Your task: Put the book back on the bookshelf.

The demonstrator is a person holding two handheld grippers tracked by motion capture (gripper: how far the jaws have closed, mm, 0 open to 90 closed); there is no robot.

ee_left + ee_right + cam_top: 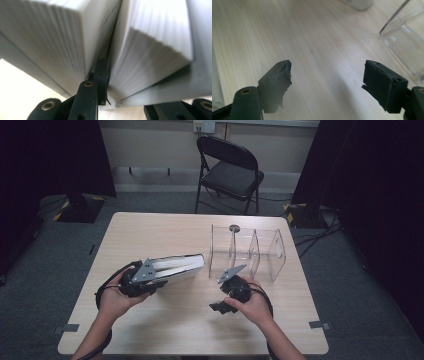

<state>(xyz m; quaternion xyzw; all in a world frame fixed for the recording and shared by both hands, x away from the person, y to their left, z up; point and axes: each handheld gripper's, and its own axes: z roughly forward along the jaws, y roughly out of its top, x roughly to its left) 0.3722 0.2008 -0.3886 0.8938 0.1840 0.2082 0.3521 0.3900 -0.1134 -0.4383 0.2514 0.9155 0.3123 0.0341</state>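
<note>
The wooden table [190,320] carries a clear acrylic divider rack [247,252] at right. The thick white book [175,267] lies left of the rack, gripped at its near end: left gripper [150,280], held level, is clamped on it. The left gripper view shows pages [62,45] fanned around one jaw. Right gripper [327,80] points down at bare tabletop, jaws apart.
</note>
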